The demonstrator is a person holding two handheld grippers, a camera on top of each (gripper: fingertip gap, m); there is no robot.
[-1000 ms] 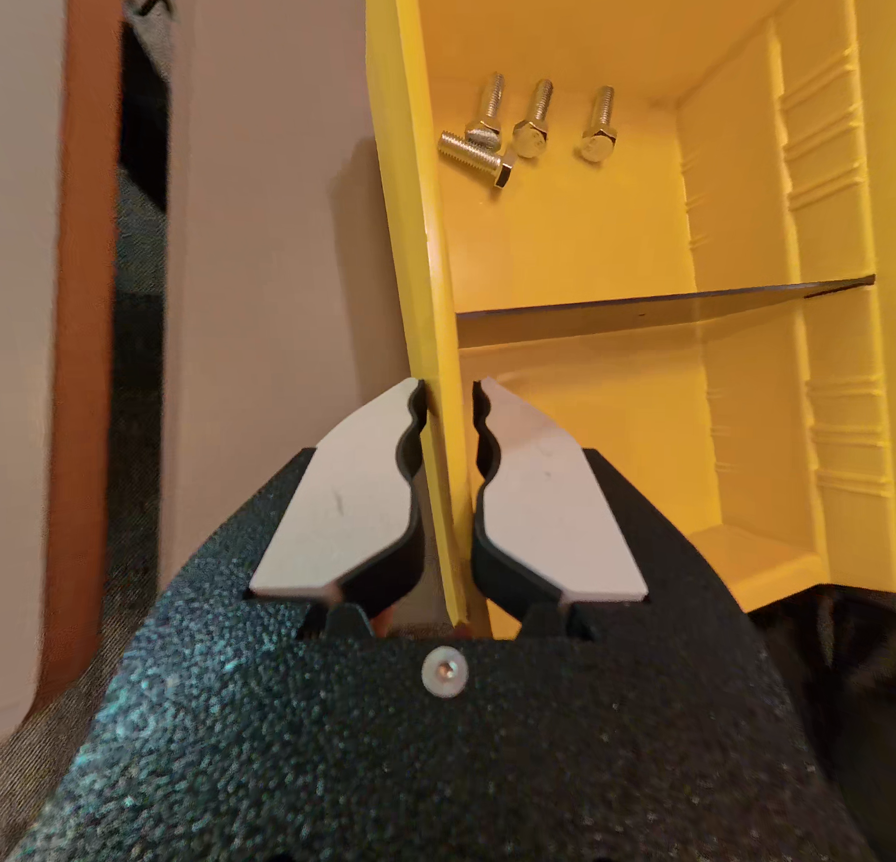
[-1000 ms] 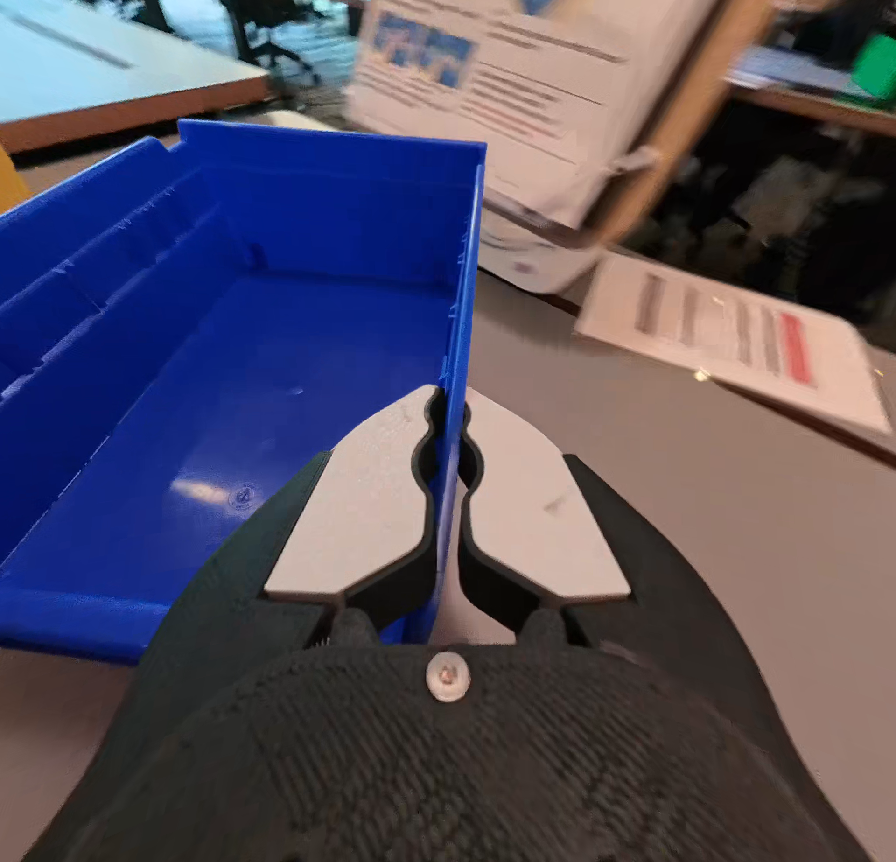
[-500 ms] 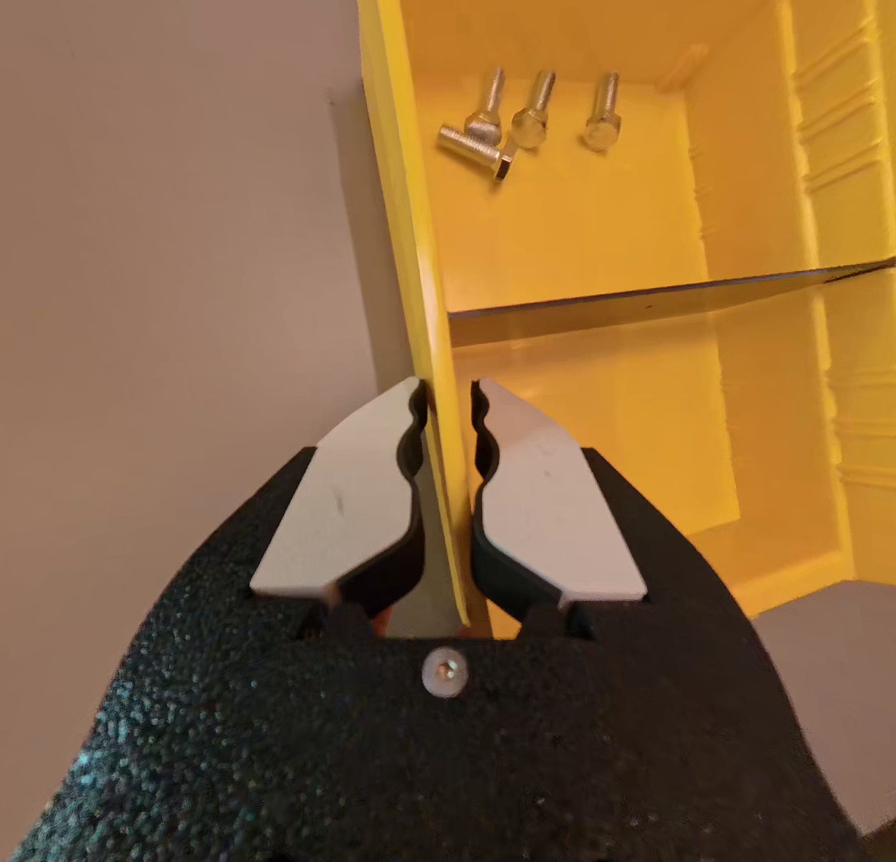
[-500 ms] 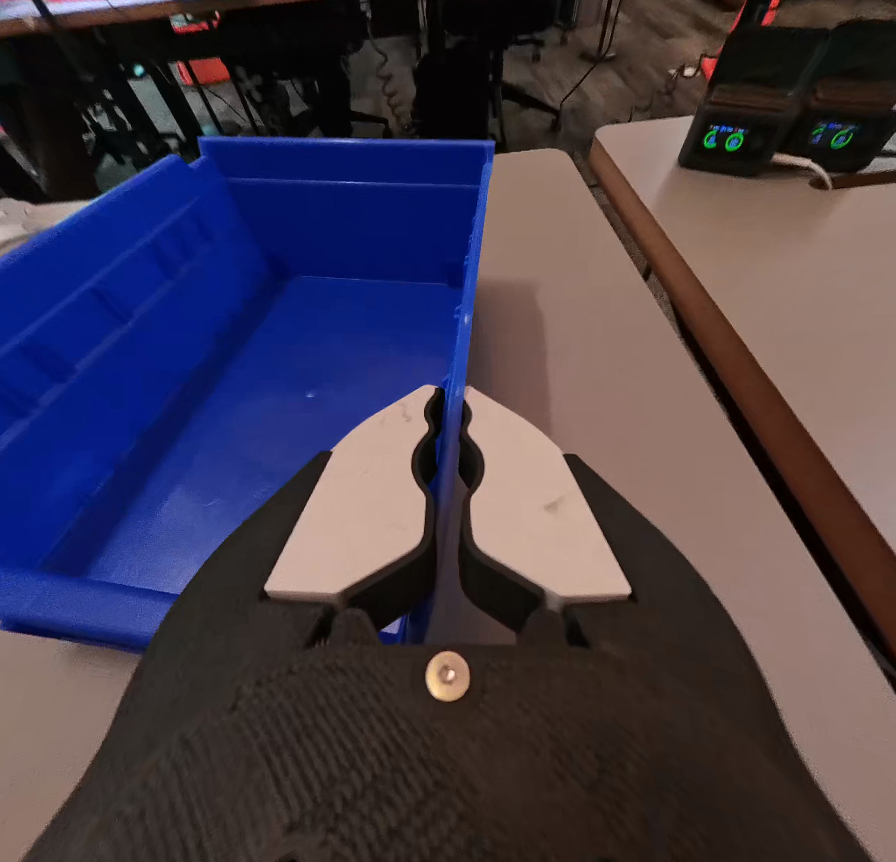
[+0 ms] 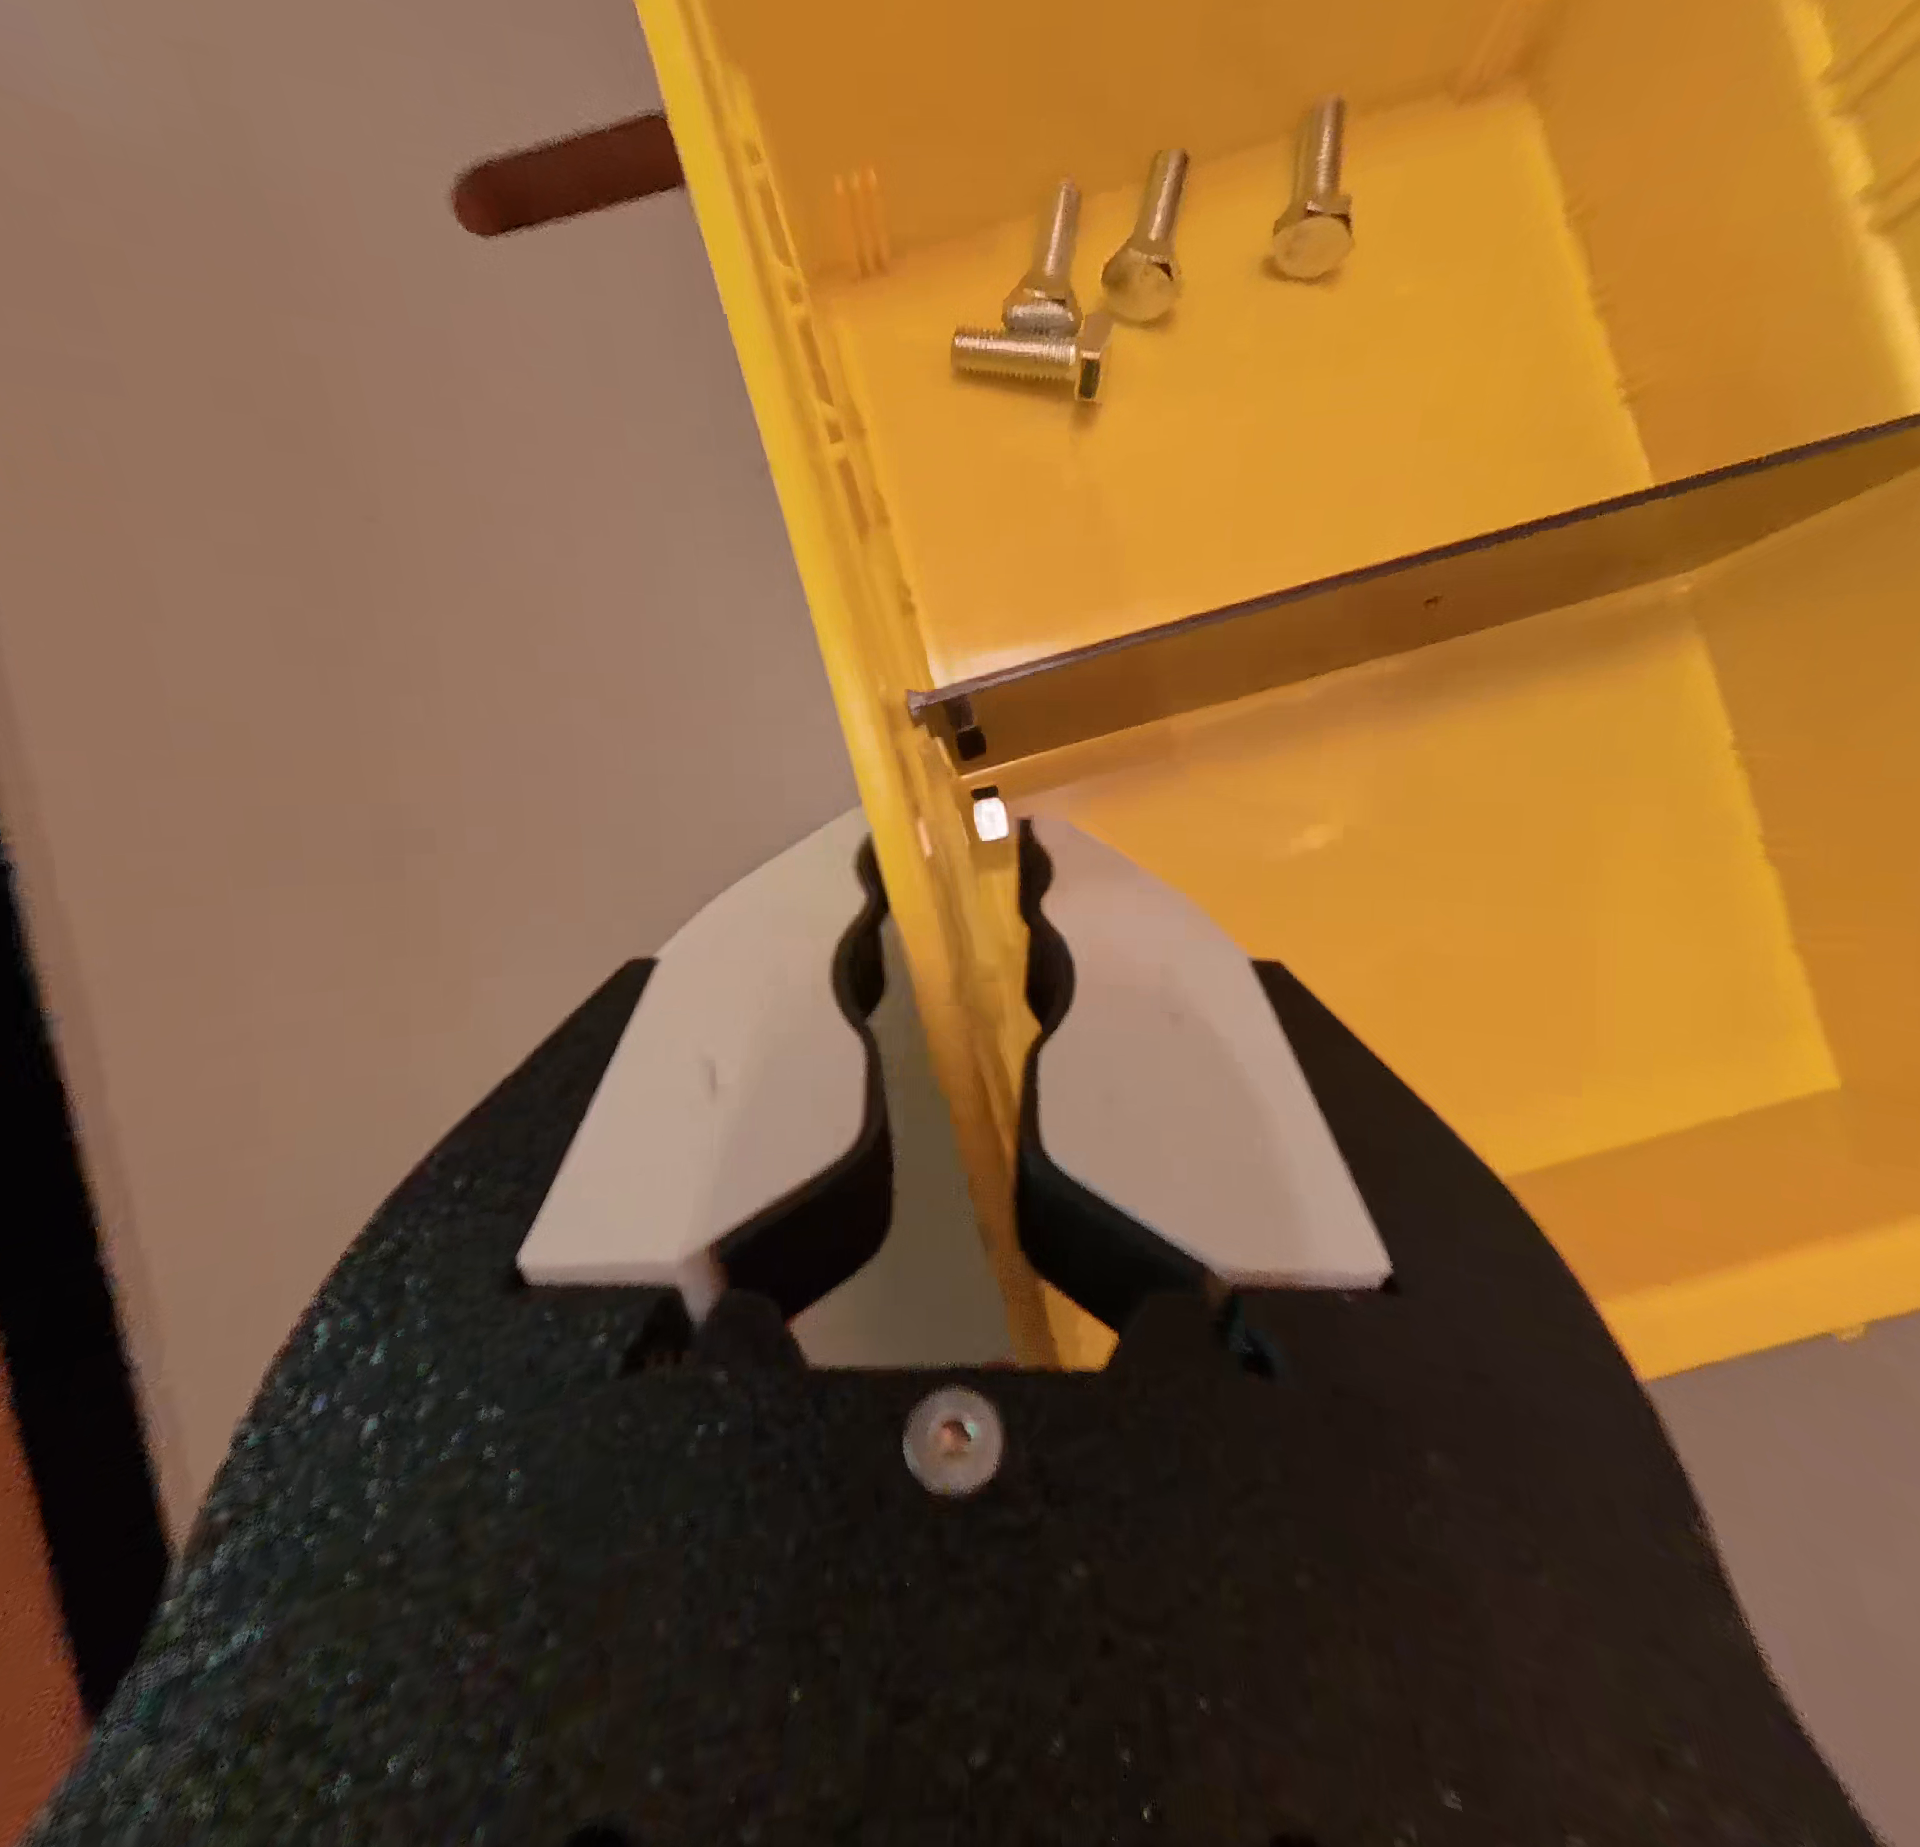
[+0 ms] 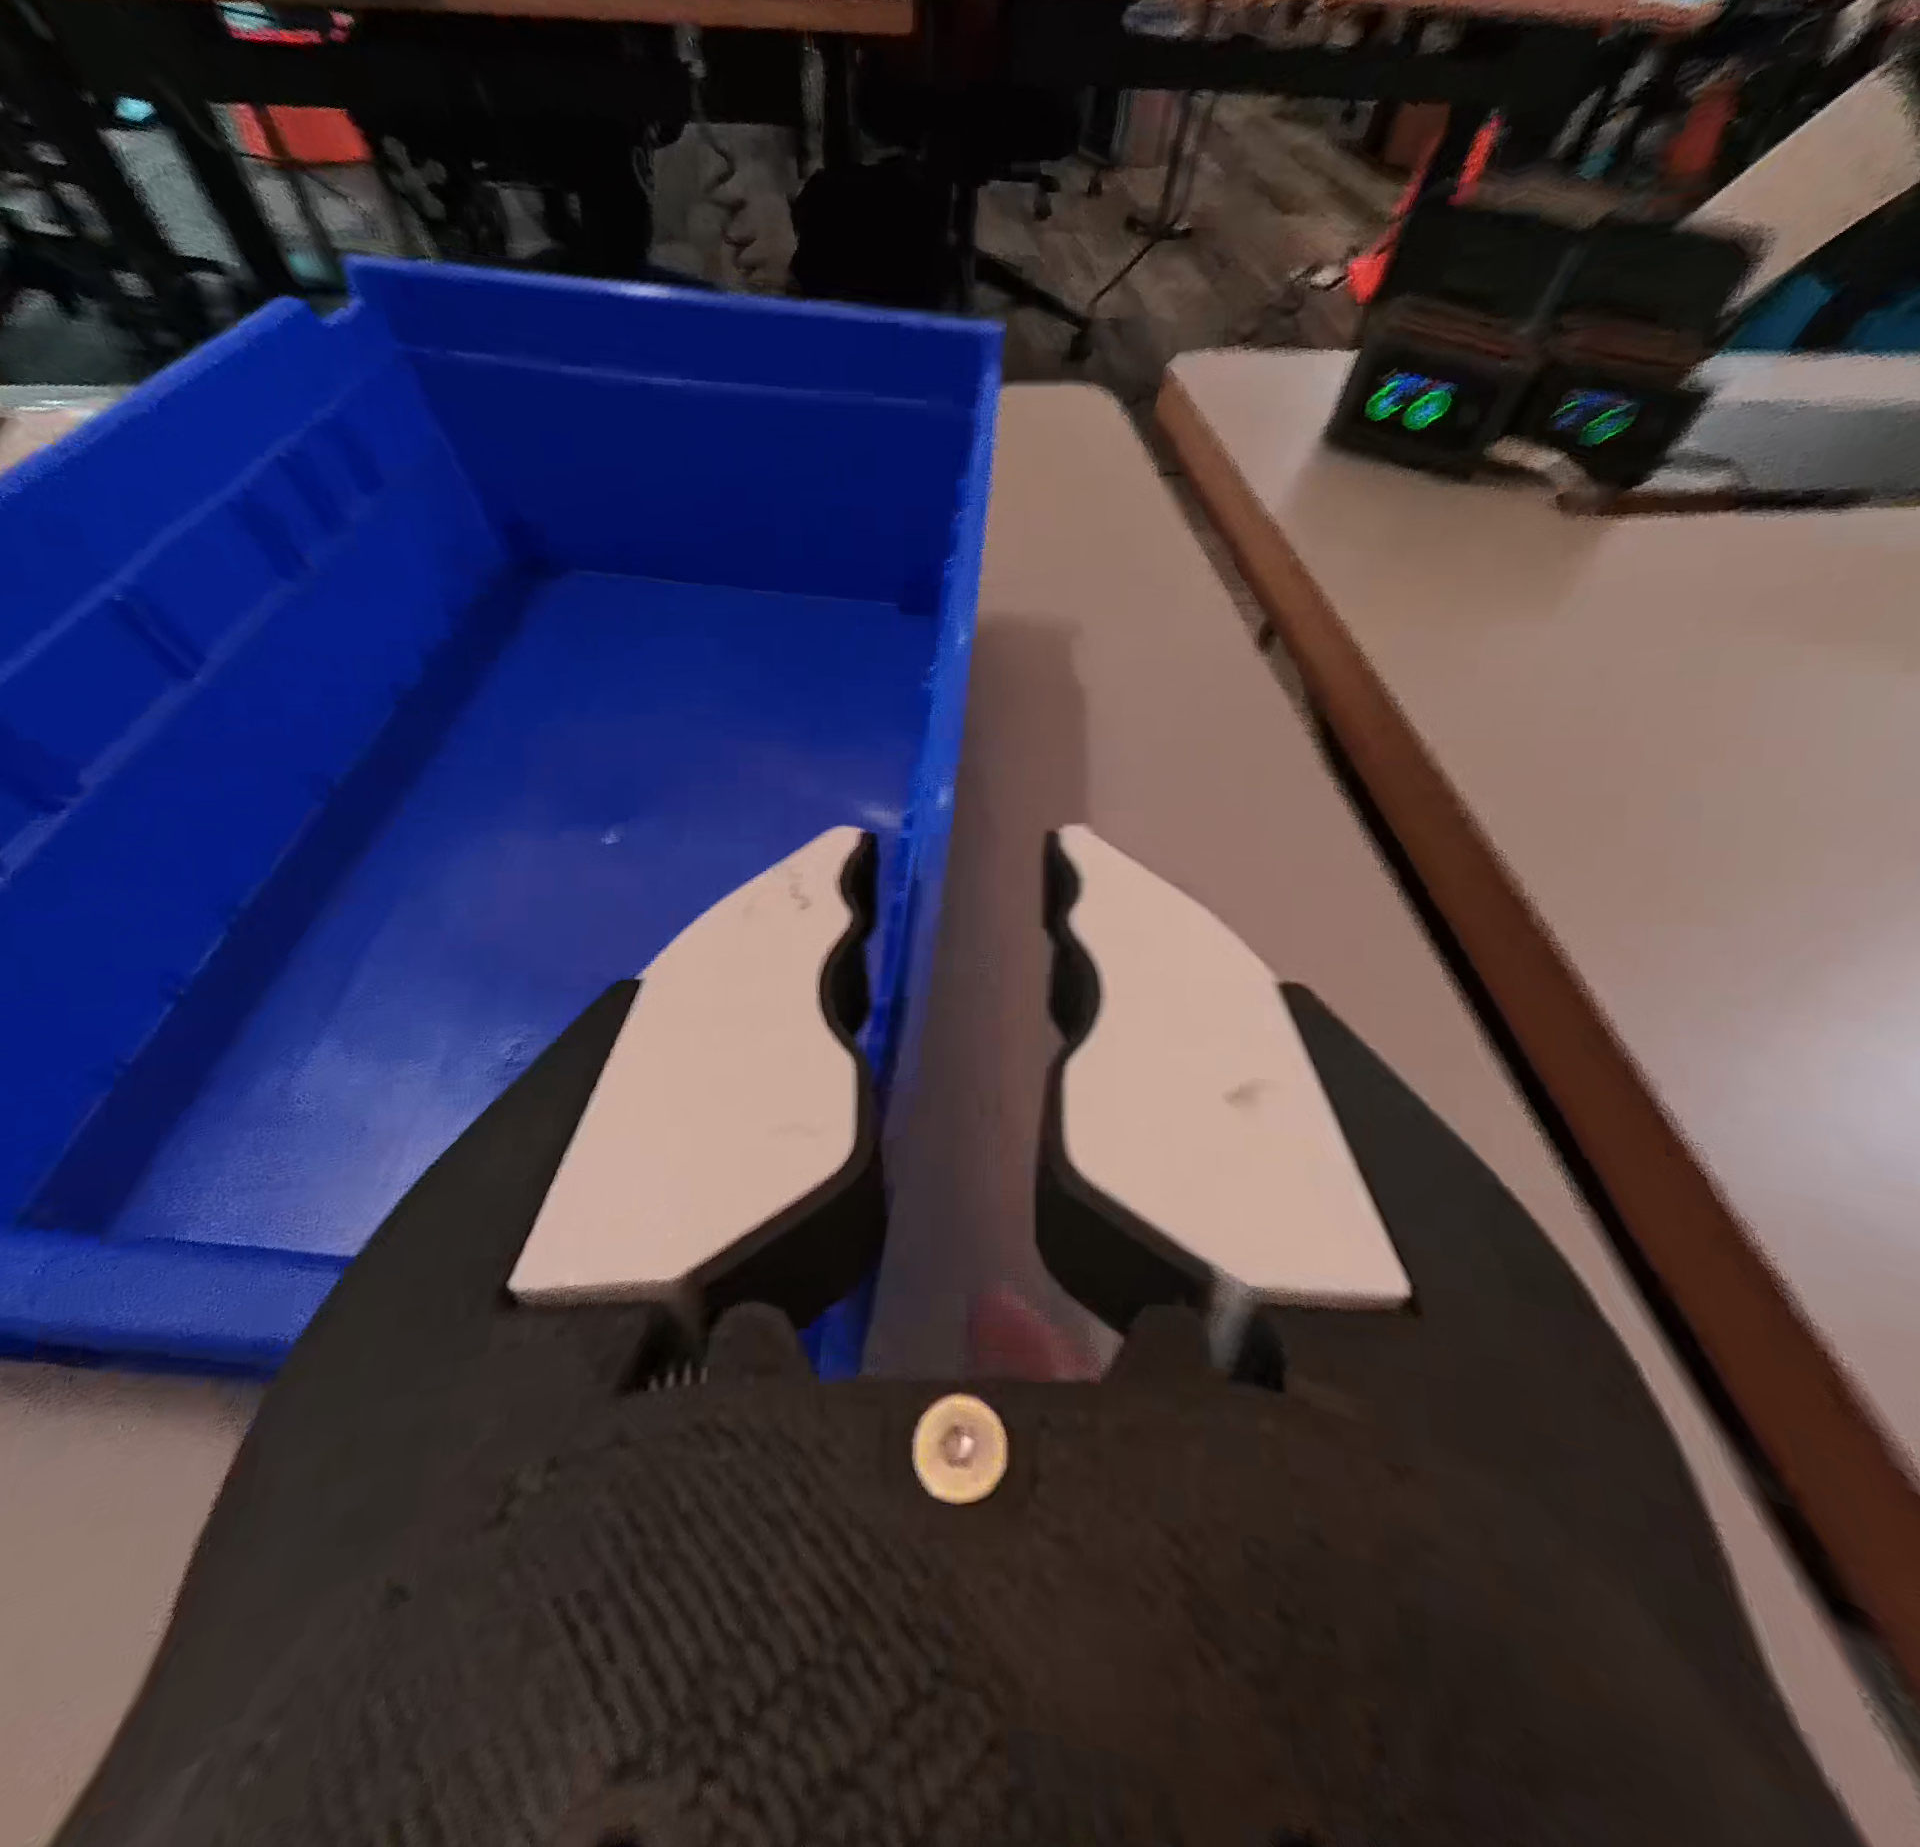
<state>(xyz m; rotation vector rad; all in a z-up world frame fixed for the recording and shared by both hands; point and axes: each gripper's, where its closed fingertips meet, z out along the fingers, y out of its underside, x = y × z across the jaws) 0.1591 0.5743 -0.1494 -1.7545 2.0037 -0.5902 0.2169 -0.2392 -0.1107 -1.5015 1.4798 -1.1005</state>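
Observation:
In the left wrist view a yellow bin (image 5: 1299, 914) stands on a beige table (image 5: 364, 654). A dark divider (image 5: 1455, 602) splits it, and several metal bolts (image 5: 1143, 270) lie in the far compartment. My left gripper (image 5: 943, 847) is open and straddles the bin's left wall (image 5: 821, 426), the right finger inside the near compartment. In the right wrist view an empty blue bin (image 6: 675, 426) rests on the table (image 6: 1091, 654). My right gripper (image 6: 958, 847) is open over the bin's right wall (image 6: 940, 737), which runs along its left finger.
A brown slot (image 5: 561, 187) shows in the tabletop beyond the yellow bin. A second table (image 6: 1610, 758) lies to the right across a narrow gap, with two black devices with green lights (image 6: 1434, 405) on it. Dark desks and clutter fill the background.
Both grippers have opened and let go of the bin walls they were clamping. Both views have shifted, and the yellow bin now appears tilted in the left view.

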